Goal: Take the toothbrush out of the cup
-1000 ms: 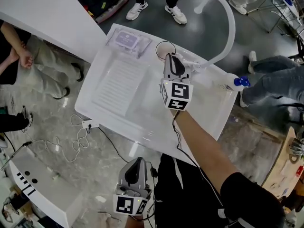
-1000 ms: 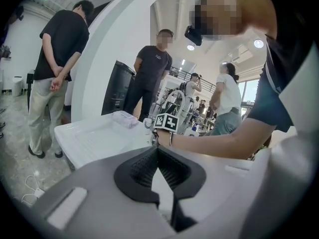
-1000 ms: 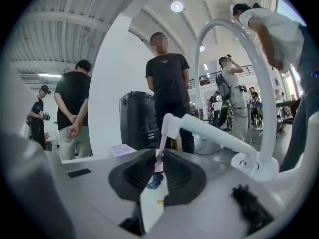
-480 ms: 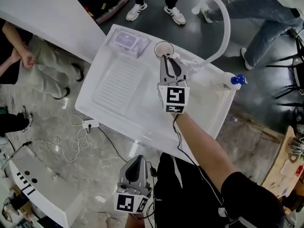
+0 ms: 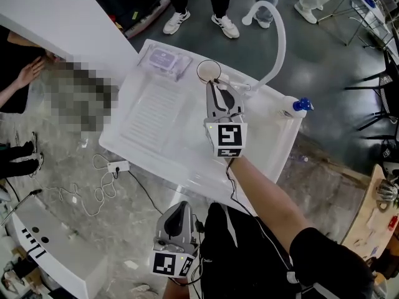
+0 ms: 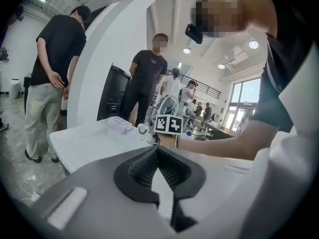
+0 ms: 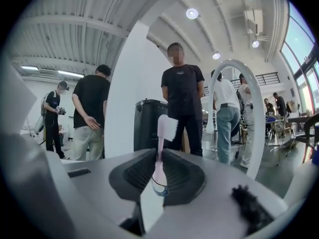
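My right gripper (image 5: 216, 83) hangs over the white sink counter, its tips just beside the clear cup (image 5: 200, 73) at the counter's back edge. In the right gripper view its jaws (image 7: 159, 153) are shut on a pale pink toothbrush (image 7: 167, 127). The handle sits between the ribbed pads and the bristle head sticks out past the tips. The cup does not show in that view. My left gripper (image 5: 182, 210) is held low near the person's body, off the counter, its jaws (image 6: 158, 151) shut on nothing.
The sink counter (image 5: 156, 148) has a ribbed drain board, a curved white faucet (image 5: 278, 45), a wipes packet (image 5: 164, 61) and a blue-capped bottle (image 5: 298, 106). Several people stand behind it. A power strip and cable (image 5: 117, 165) lie on the floor at the left.
My right gripper has risen a little by the cup with the toothbrush in it. The left gripper has stayed put. People behind the counter have walked on.
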